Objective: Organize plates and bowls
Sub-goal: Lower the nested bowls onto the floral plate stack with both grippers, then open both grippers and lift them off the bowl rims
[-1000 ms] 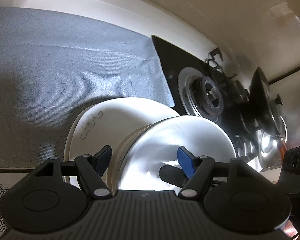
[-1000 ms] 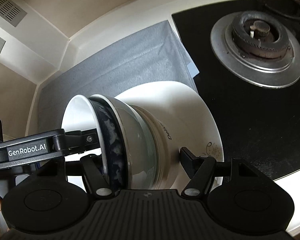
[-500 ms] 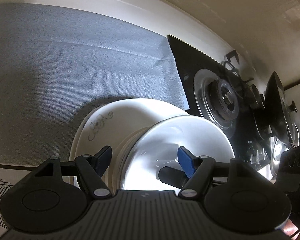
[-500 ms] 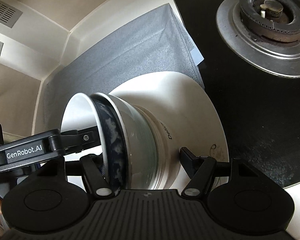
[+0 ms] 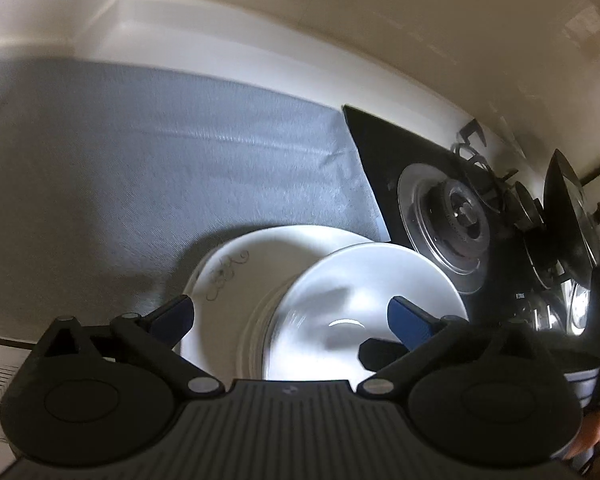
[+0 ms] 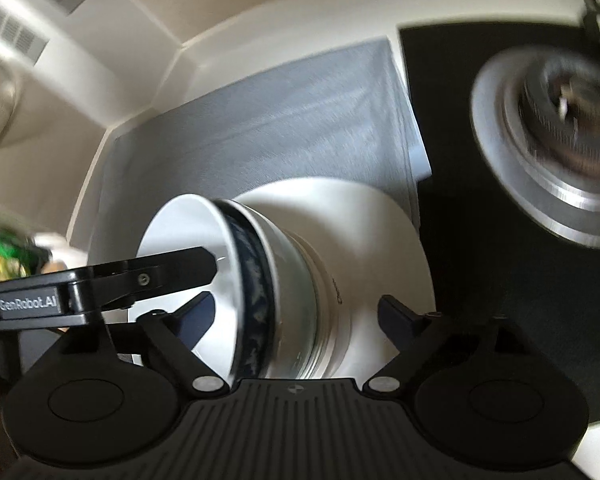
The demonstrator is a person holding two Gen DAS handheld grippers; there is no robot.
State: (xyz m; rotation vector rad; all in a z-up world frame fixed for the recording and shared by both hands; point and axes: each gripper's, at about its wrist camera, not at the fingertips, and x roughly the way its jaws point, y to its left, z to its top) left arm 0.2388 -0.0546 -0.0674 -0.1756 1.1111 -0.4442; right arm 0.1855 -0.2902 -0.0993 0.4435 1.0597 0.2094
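A stack of nested bowls (image 5: 356, 304) stands on a large white plate (image 5: 236, 276) with a small dark scroll drawing, on a grey mat (image 5: 140, 168). The top bowl is white inside; the one under it has a dark blue patterned rim (image 6: 256, 280). My left gripper (image 5: 290, 318) is open, its fingers on either side of the stack's left wall, one finger reaching inside the top bowl. My right gripper (image 6: 296, 314) is open around the bowl stack (image 6: 300, 292), one finger inside, one outside over the plate (image 6: 380, 240). The left gripper's finger (image 6: 140, 280) shows in the right wrist view.
A black gas hob (image 5: 384, 148) with a steel burner (image 5: 456, 220) lies right of the mat; it also shows in the right wrist view (image 6: 560, 132). A dark pan with a glass lid (image 5: 572, 224) stands at the far right. Cream wall and counter ledge lie behind.
Both grippers have drawn back and up a little; the views are blurred by motion. The bowls and plate look smaller and farther. Both stay open.
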